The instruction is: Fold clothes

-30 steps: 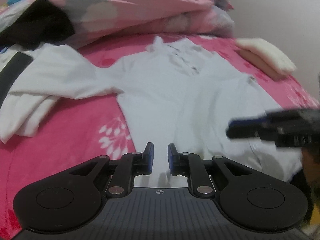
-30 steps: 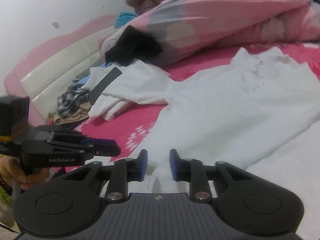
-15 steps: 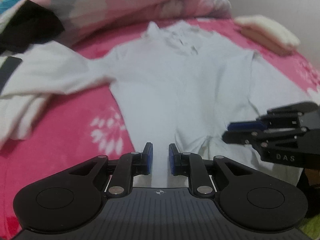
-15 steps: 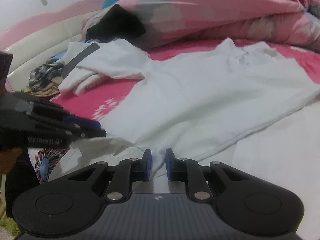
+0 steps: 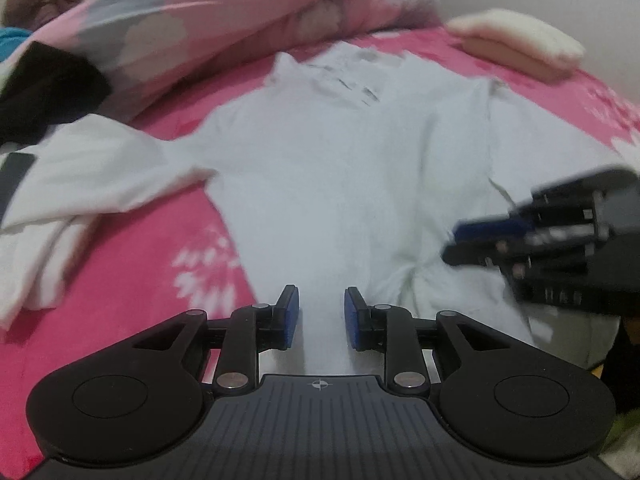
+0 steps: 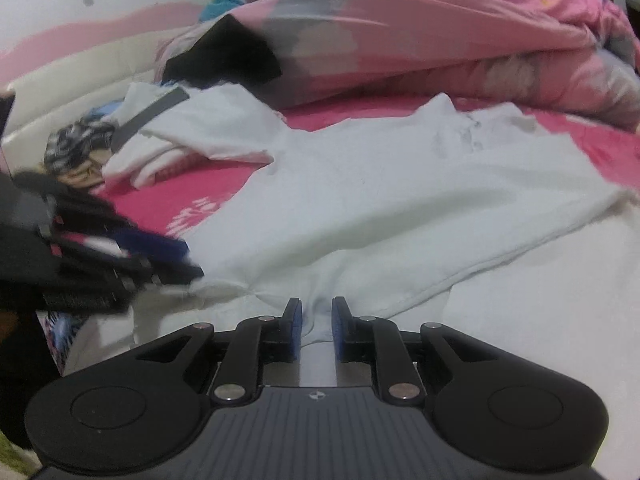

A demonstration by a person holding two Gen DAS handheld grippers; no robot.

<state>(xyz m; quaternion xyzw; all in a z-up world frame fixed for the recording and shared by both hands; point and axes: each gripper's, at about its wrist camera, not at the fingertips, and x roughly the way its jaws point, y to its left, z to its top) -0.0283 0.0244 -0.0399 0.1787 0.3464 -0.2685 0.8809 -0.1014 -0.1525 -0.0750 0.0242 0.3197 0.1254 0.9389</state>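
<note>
White shirt [image 5: 332, 168] spread flat on a pink bed [image 5: 132, 264], long axis running near to far: collar at the far end toward the quilt [image 5: 224, 12], hem at the near edge. One sleeve extends left over a second white garment [image 5: 44, 256] with a dark band. A cream folded cloth [image 5: 520, 40] lies far right on the bed.

Left claw [image 5: 319, 312], near centre, stands over the hem with its blue pads a moderate gap apart; white cloth shows between them, but whether they pinch it cannot be told. Right claw [image 6: 316, 322], just to the right, is narrowly parted with hem fabric bunched between its pads; a firm grip cannot be confirmed. Both claws point toward the collar.
</note>
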